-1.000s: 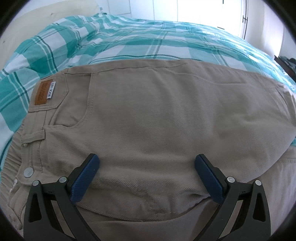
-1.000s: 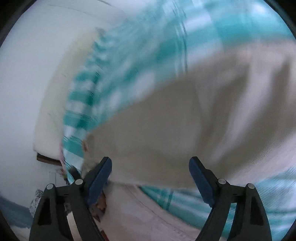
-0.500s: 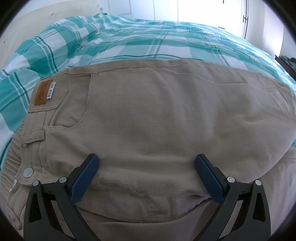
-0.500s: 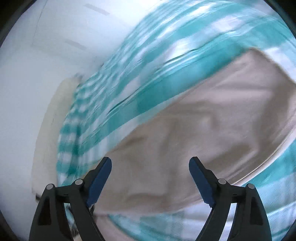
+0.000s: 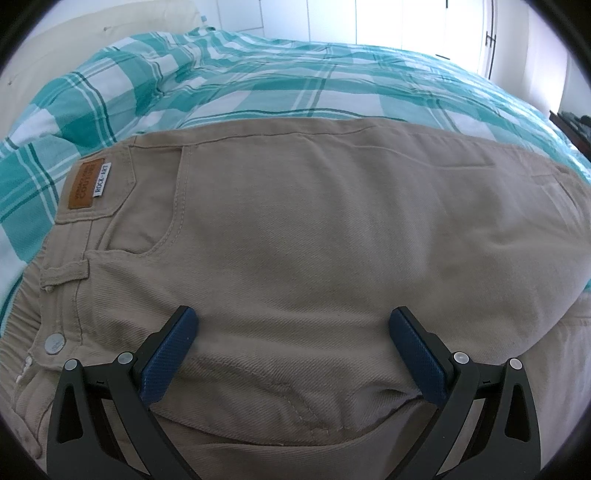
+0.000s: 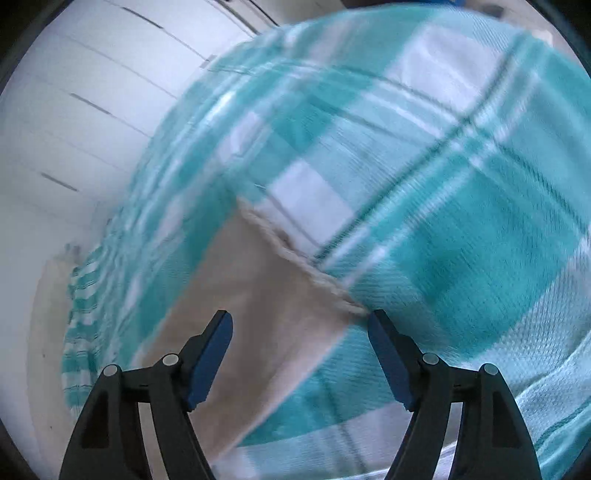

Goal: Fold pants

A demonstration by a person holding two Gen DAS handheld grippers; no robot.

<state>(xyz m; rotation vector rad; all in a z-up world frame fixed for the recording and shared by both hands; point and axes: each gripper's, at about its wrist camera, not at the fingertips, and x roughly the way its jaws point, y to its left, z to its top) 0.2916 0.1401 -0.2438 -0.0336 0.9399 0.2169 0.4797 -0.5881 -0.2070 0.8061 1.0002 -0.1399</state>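
We see the tan pants point(image 5: 314, 236) filling most of the left wrist view, lying flat on the bed ahead of and beneath the left tongs point(image 5: 291, 354), waistband to the left and legs running off to the right. The cloth is a beige twill, laid in two layers: the upper layer ends in a curved stitched seam just below the tong tips, with another layer showing under it. Up and to the left of the tongs sits a brown patch label point(image 5: 82, 183) on the waistband, with a small white tag beside it. Lower on that side are a belt loop point(image 5: 64, 275) and a silver button point(image 5: 54, 343), both just left of the left blue pad point(image 5: 170, 360).

The left tongs stand wide apart over the cloth, clamping nothing.

In the right wrist view, blurred, we find a narrower strip of the same tan cloth, a leg end point(image 6: 258, 314), running from between the right tongs point(image 6: 299, 334) up and away, its frayed hem crossing diagonally toward the right-hand pad point(image 6: 388, 358). The right tongs are apart too, their jaws having just been closing somewhat; the cloth lies between them, but the pads do not press on it.

Under everything is a teal and white plaid bedspread point(image 5: 280, 77), rumpled beyond the tongs' left side. Past the bed we see white cupboard doors point(image 6: 74, 110) with dark slim handles, and a bright window point(image 5: 402, 22) at the far end.
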